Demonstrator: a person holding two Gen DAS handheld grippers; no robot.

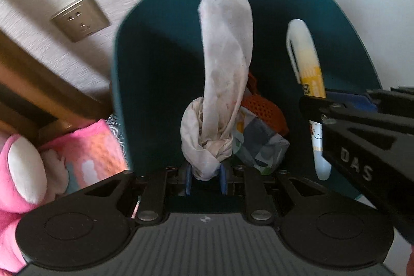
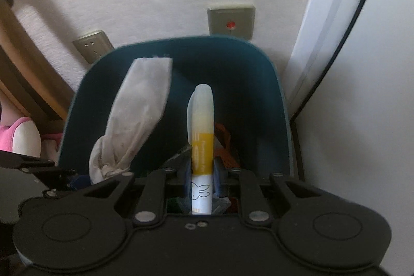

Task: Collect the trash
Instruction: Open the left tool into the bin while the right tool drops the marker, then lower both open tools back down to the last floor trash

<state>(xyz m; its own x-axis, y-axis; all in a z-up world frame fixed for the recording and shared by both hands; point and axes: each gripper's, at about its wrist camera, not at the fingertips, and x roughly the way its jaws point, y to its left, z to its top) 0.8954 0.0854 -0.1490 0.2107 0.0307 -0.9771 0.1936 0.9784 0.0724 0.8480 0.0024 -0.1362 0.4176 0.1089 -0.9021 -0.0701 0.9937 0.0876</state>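
my left fingers (image 1: 205, 179) pinch a twisted white tissue (image 1: 222, 84), my right fingers (image 2: 202, 184) clamp a yellow highlighter (image 2: 201, 141), both over the teal bin (image 1: 155, 64).

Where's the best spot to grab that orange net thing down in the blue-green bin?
Probably the orange mesh net's bare band at the right, from above. The rest is tucked behind the twisted white tissue and crumpled wrapper in the teal bin.

Twisted white tissue (image 1: 225, 79) and yellow-white highlighter (image 2: 202, 141) upright over dark teal bin (image 1: 155, 69) holding scraps.
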